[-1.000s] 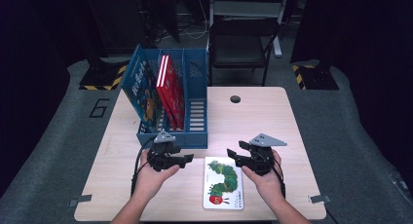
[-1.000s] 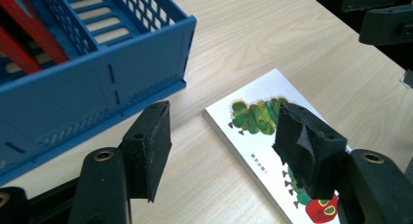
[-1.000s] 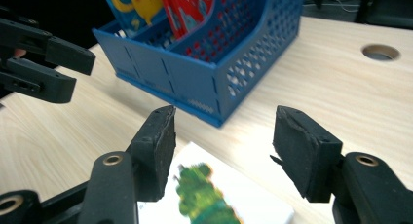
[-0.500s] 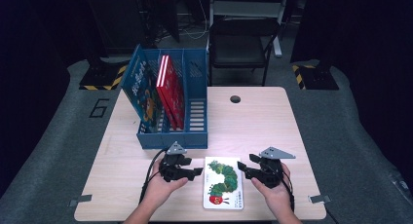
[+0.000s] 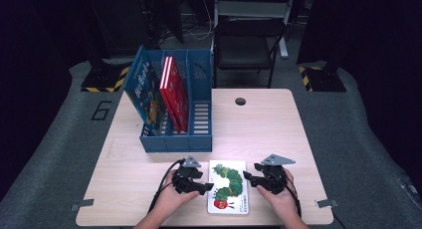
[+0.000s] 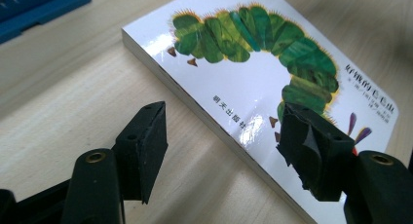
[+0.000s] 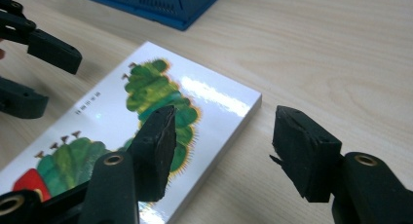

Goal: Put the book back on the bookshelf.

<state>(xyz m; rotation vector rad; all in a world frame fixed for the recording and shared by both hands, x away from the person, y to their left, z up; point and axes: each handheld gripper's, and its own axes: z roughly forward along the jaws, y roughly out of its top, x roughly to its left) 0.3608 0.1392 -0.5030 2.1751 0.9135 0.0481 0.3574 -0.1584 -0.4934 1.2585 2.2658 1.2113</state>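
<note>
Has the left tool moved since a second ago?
Yes. The left tool has drawn away from the blue file rack, toward the table's near edge, beside the caterpillar book.

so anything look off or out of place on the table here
Nothing stands out. The caterpillar book lies flat and undamaged between the open left gripper and right gripper; the other books stand in the blue rack.

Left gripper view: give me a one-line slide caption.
Open left gripper straddles the long edge of the caterpillar book lying flat on the wooden table.
</note>
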